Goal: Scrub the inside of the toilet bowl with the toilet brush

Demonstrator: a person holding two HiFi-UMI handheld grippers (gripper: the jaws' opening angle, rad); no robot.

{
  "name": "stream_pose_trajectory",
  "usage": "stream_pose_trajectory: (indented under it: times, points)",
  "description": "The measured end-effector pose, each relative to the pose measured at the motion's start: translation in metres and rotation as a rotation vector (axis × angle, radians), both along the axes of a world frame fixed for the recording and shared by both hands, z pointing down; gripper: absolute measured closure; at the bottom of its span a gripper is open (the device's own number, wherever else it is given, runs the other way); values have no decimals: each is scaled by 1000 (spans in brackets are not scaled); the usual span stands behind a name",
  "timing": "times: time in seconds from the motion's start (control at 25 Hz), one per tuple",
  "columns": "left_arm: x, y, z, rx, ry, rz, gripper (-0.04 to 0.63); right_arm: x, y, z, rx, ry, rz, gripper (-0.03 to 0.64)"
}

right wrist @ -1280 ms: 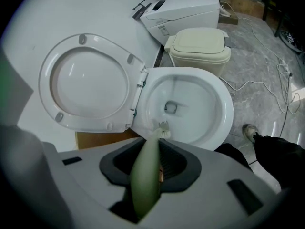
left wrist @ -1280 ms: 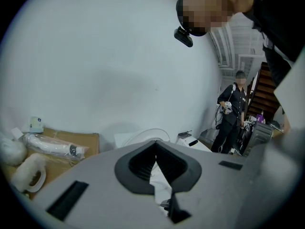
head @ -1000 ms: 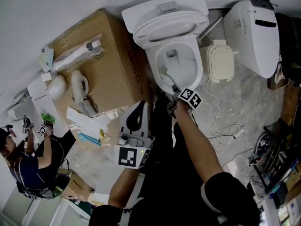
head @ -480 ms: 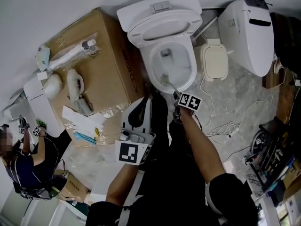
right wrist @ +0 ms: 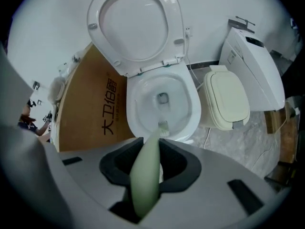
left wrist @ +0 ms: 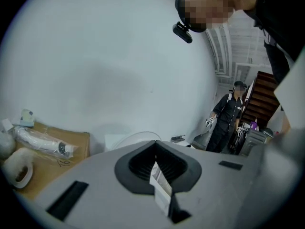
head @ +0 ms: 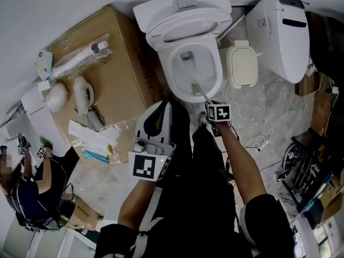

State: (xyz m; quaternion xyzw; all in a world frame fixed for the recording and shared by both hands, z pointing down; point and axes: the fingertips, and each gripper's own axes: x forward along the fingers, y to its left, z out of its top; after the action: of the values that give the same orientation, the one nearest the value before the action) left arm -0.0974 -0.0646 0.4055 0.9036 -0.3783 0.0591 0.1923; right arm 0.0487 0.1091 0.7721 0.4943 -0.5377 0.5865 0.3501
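The toilet brush (head: pixel 199 92) was nowhere near my left gripper (head: pixel 157 123), which hung closed and empty, well back from the toilet bowl (head: pixel 173 79). My right gripper (head: pixel 208 107), the nearer one, was clamped on its handle. The shaft ran forward and down, with the bristles just inside the front rim.

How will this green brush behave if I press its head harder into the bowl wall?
The toilet brush handle looks thick, smooth plastic, so probably stiff. Its small bristle head likely splays and may skid on the glossy toilet bowl. Gripped far back by the right gripper, it might pivot in the jaws.
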Motion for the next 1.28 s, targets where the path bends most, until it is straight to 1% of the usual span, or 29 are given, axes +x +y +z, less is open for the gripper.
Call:
stream_pose_trajectory:
  times: [0.16,0.28,0.36,0.48,0.64,0.88,1.04,1.28]
  points:
    - [-2,2,-7,-2,-4,5,587,7,3,-4,-24,26,-102,505]
    - [1,2,-10,0,-18,11,588,9,1,-5,-22,53,-218,505]
    - [3,2,-13,11,-24,-1,587,12,-1,-4,-14,75,-307,505]
    - [6,4,-20,25,-8,-36,586,17,4,-1,-11,88,-422,505]
    - [11,8,-21,-7,-23,-74,586,26,0,-3,-3,106,-568,505]
    - [31,10,-26,-13,15,-163,587,44,-6,-4,13,131,-824,505]
    - [40,16,-18,-37,-23,-215,586,56,-13,-1,23,153,-995,505]
    - [54,16,-18,-50,-28,-288,586,77,-37,0,38,175,-1190,505]
